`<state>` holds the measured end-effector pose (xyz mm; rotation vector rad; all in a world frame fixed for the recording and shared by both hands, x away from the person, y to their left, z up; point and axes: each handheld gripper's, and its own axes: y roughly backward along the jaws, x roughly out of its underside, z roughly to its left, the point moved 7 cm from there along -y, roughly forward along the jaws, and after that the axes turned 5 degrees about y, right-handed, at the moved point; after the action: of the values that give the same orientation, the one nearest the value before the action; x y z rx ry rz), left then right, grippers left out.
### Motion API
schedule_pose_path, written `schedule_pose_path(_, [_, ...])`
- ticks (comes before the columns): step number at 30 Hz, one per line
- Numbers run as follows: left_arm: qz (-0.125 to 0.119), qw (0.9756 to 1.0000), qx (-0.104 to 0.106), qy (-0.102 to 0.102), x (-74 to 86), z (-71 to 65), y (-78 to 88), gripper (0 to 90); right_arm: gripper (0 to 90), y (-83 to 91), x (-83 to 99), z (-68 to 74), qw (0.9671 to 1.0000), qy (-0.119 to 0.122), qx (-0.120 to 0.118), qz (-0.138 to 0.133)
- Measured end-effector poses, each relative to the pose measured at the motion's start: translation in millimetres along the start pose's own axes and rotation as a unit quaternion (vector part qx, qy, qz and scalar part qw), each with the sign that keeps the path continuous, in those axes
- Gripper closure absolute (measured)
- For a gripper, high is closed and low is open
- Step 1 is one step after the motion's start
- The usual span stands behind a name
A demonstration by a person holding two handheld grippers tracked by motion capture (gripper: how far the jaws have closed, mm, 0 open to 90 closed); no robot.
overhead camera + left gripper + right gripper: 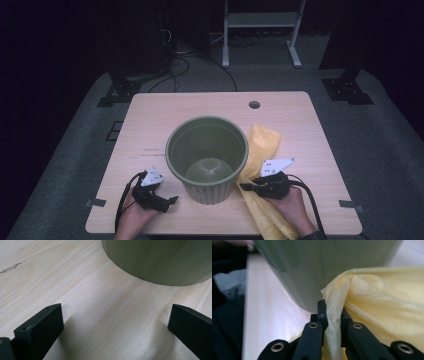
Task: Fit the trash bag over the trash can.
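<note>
A green ribbed bin [207,152] stands upright in the middle of the wooden table [150,120], empty inside. A yellow plastic bag [262,145] lies crumpled to its right and runs down to the front edge. My right gripper [246,187] is shut on a gathered fold of the bag [332,322], right beside the bin wall [324,270]. My left gripper [172,201] rests low at the bin's front left, pointing toward it. Its jaws stand wide open over bare wood, with the bin's base [160,262] just ahead and nothing between them.
A round cable hole [254,105] sits near the table's far edge. Behind the table are a white frame stand [260,30], dark equipment feet [117,90] and loose cables on the grey floor. Tape tabs mark the front corners.
</note>
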<state>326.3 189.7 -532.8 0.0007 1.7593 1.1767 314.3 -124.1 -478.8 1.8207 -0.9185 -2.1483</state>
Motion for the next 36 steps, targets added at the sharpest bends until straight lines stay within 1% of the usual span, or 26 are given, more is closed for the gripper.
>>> schedule_pose_path(4, [0.0,1.0,0.0,0.0,0.0,0.0,0.0,0.0,85.9,11.1,-12.9,6.4,0.9998,0.013,-0.012,-0.012])
schedule_pose_path(5, [0.0,1.0,0.0,0.0,0.0,0.0,0.0,0.0,85.9,16.1,-18.4,8.9,0.9994,0.018,-0.017,-0.023])
schedule_pose_path(7, [0.0,1.0,0.0,0.0,0.0,0.0,0.0,0.0,85.9,21.5,-23.9,11.6,0.999,0.02,-0.023,-0.032])
schedule_pose_path(9, [0.0,1.0,0.0,0.0,0.0,0.0,0.0,0.0,85.9,28.0,-31.1,15.1,0.9982,0.025,-0.035,-0.042])
schedule_pose_path(13, [0.0,1.0,0.0,0.0,0.0,0.0,0.0,0.0,85.8,37.1,-44.3,22.6,0.9968,0.044,-0.046,-0.048])
schedule_pose_path(16, [0.0,1.0,0.0,0.0,0.0,0.0,0.0,0.0,85.7,42.0,-52.7,26.4,0.9952,0.055,-0.057,-0.058])
schedule_pose_path(18, [0.0,1.0,0.0,0.0,0.0,0.0,0.0,0.0,85.7,45.5,-56.8,28.4,0.9944,0.064,-0.058,-0.061])
schedule_pose_path(22, [0.001,1.0,0.0,-0.001,0.1,0.2,0.2,0.0,85.5,54.5,-64.2,34.3,0.9917,0.079,-0.07,-0.072])
schedule_pose_path(25, [0.001,1.0,0.0,-0.001,0.1,0.2,0.2,0.0,85.5,58.6,-68.3,37.9,0.9905,0.089,-0.076,-0.072])
schedule_pose_path(27, [0.001,1.0,0.0,-0.001,0.1,0.2,0.2,0.0,85.6,62.5,-73.0,42.3,0.9887,0.098,-0.083,-0.077])
schedule_pose_path(31, [0.001,1.0,0.0,-0.001,0.1,0.2,0.2,0.0,85.5,69.0,-82.7,46.3,0.9867,0.112,-0.083,-0.084])
schedule_pose_path(36, [0.001,1.0,0.001,-0.001,0.1,0.1,0.1,0.0,85.5,76.1,-101.3,47.8,0.9845,0.128,-0.081,-0.088])
